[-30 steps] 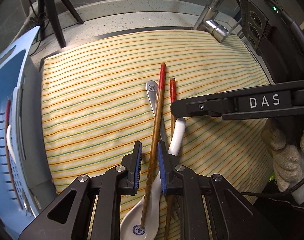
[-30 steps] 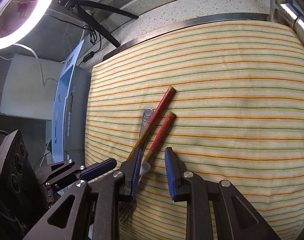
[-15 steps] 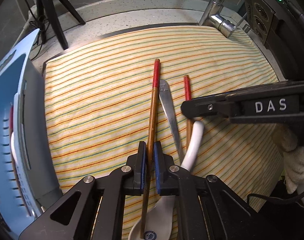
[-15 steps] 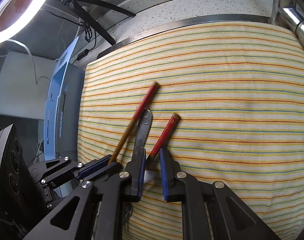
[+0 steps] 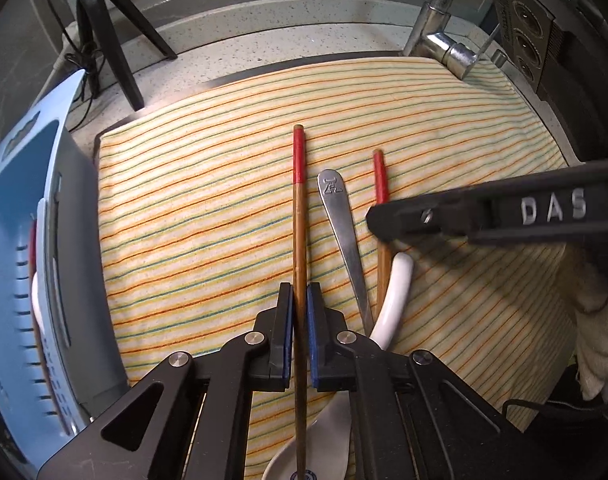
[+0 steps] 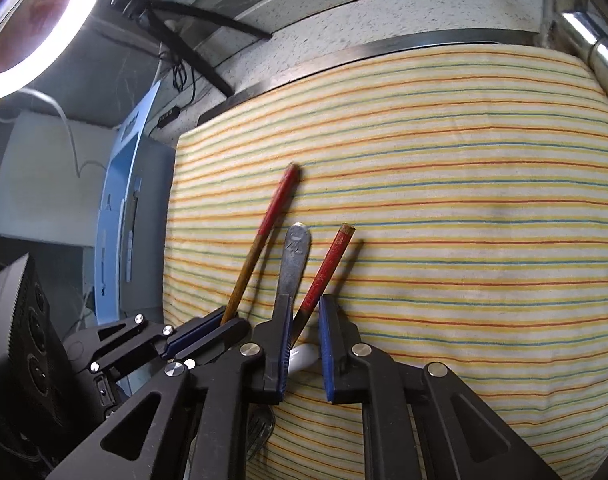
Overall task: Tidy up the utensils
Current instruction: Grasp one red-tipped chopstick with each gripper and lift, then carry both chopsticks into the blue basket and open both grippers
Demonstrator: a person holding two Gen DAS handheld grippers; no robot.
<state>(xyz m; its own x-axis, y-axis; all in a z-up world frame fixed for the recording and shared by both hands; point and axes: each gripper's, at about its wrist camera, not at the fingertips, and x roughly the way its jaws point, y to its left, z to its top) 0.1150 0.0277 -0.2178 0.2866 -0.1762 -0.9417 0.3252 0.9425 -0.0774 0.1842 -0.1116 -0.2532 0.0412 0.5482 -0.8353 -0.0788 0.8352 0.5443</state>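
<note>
Two chopsticks, a fork and a white spoon lie on the striped cloth point(image 5: 208, 216).

Left wrist view: we see the left gripper point(image 5: 300, 300) pinching the longer chopstick point(image 5: 299, 216) between its blue pads; its jaws have just been closing, and the stick now sits clamped between them. The stick runs straight away from the camera, red end far. To its right lies the fork point(image 5: 342, 224), handle end away, then the second chopstick point(image 5: 382, 240), then the spoon point(image 5: 392, 296), whose bowl lies under the gripper. The right gripper point(image 5: 378, 226) reaches in from the right, its tip over the second chopstick. A blue basket point(image 5: 24, 240) stands at the cloth's left edge.

Right wrist view: we see the right gripper's jaws, which have just been closing, standing narrow around the second chopstick point(image 6: 324, 276); a gap shows on the right pad's side, so we cannot tell whether it is gripped. The fork point(image 6: 294, 260) lies just beside the left finger.
</note>
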